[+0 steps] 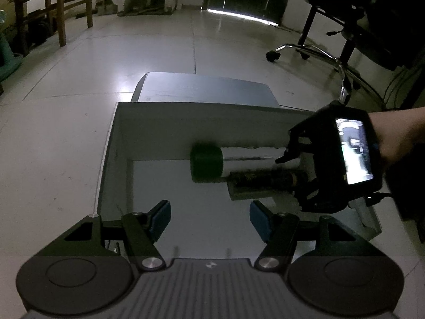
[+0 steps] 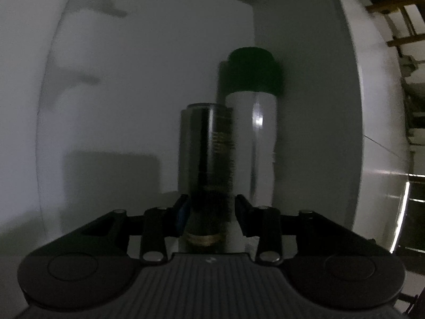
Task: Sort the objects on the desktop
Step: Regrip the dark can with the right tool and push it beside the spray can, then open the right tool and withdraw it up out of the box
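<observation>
Dark tube is lying on its side in the white box, just beside a white bottle with a green cap, which is resting against the far wall. Both are lying parallel, and whether they are touching is hard to tell in the dim light

Right gripper is straddling the near end of the dark tube. A thin gap is showing on the right side, while the left pad is sitting close to the tube, so the jaws are looking released, not clenching

Left gripper is hovering over the bare near part of the box floor, jaws parted, grasping nothing

Step in hand, as judged: placing the dark tube into the box, at the point of letting go. Next move is calling for the right gripper to back away along the tube's axis without dragging or rolling it, then going for another item; none is showing in either view
</observation>
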Demonstrator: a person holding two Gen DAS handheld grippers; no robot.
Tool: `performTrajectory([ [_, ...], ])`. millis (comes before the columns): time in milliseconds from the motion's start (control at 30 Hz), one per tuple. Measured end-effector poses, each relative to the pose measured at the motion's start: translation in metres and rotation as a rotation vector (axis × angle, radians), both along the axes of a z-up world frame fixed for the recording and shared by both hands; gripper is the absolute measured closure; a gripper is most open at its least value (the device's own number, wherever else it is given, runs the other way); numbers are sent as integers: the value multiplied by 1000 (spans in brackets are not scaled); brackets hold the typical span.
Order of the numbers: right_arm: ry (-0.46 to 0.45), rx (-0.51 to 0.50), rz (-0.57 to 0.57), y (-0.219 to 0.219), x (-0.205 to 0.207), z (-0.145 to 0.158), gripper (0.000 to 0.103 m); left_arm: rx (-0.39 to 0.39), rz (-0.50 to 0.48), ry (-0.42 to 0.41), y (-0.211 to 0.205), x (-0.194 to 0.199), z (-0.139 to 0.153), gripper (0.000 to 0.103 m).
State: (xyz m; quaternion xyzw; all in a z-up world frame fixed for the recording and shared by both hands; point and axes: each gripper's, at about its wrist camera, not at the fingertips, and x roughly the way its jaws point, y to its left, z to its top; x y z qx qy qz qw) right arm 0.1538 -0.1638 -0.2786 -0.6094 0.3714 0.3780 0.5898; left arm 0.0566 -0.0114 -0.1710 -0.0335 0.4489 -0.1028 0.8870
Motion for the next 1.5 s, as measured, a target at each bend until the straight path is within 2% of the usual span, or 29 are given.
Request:
performTrajectory([
  [133,-4,87,-17,-11,8,26,58,-4,2,-7,2,2,3,40],
  [233,27,221,-117,-27,18,53,58,-5,9,-11,5,5,5,40],
  [300,52,316,-193,-33,5,58,58,-4,11,-15,6,7,7,40],
  [333,64,364,-229,-34,-20,46,58,-2,10,-18,6,9,8,40],
  [367,75,407,-261,-9,-21,50,58,0,7,-21,6,11,9,40],
  [467,126,564,-359,-27,-38,92,58,5,-2,-30,8,17,14,40],
  [533,141,652,-435,-40,-59,101,54,16,-9,-44,7,19,18,40],
  [567,142,685,-491,-43,-73,104,49,23,-10,-50,6,20,20,40],
  [700,115,748,-735,-53,-94,125,39,35,-2,-45,3,22,22,40],
  [800,100,802,-888,-63,-104,149,28,52,-2,-48,1,21,24,32],
  [900,116,915,-1007,-73,-105,155,23,56,17,-64,2,23,29,22],
  [1067,-19,855,-1300,-76,-90,157,21,57,78,-87,2,25,41,21],
  [1167,-66,934,-1432,-83,-98,173,18,40,90,-94,1,23,46,18],
  [1300,-142,928,-1487,-76,-102,181,15,45,91,-97,3,29,49,15],
  [1433,-149,951,-1497,-77,-93,185,14,18,92,-69,16,46,50,14],
  [1500,-141,948,-1473,-77,-86,182,14,35,83,-83,20,53,53,14],
])
